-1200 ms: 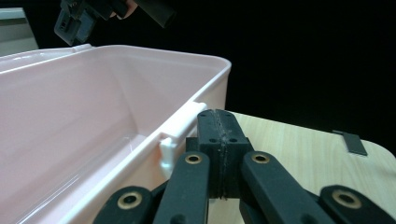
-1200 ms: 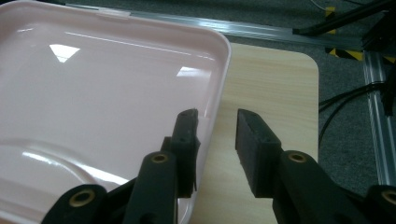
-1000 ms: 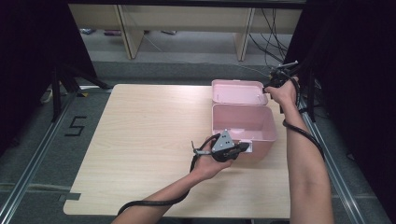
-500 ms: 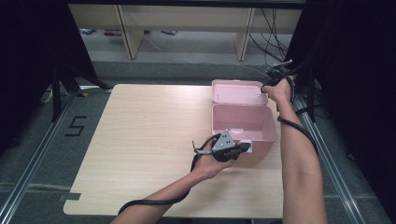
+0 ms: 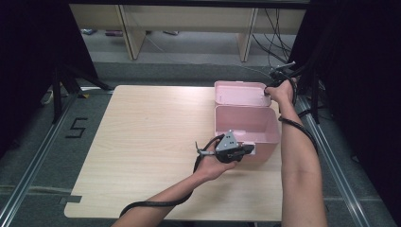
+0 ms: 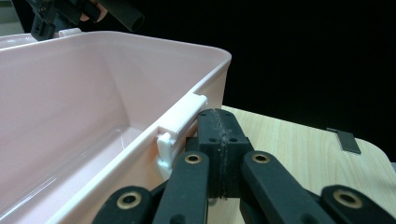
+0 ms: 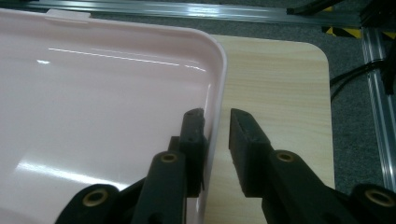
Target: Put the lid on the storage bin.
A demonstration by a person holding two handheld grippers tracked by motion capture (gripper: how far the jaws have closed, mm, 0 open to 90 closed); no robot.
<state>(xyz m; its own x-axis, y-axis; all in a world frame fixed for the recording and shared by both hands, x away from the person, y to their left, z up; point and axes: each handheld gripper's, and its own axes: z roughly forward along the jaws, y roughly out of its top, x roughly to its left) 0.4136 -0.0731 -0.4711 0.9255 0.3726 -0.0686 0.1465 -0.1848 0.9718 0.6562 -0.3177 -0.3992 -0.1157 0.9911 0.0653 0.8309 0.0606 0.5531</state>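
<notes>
A pale wooden table with rounded corners takes up the middle of the floor. On the grey floor at about nine o'clock from the tabletop, a black "5" is taped down. A metal rail runs along the floor on that same side, and another rail lies at three o'clock. At twelve o'clock, beyond the far edge, stand light wooden shelf legs, with black cables hanging toward one o'clock. Dark curtains close in at ten o'clock.
</notes>
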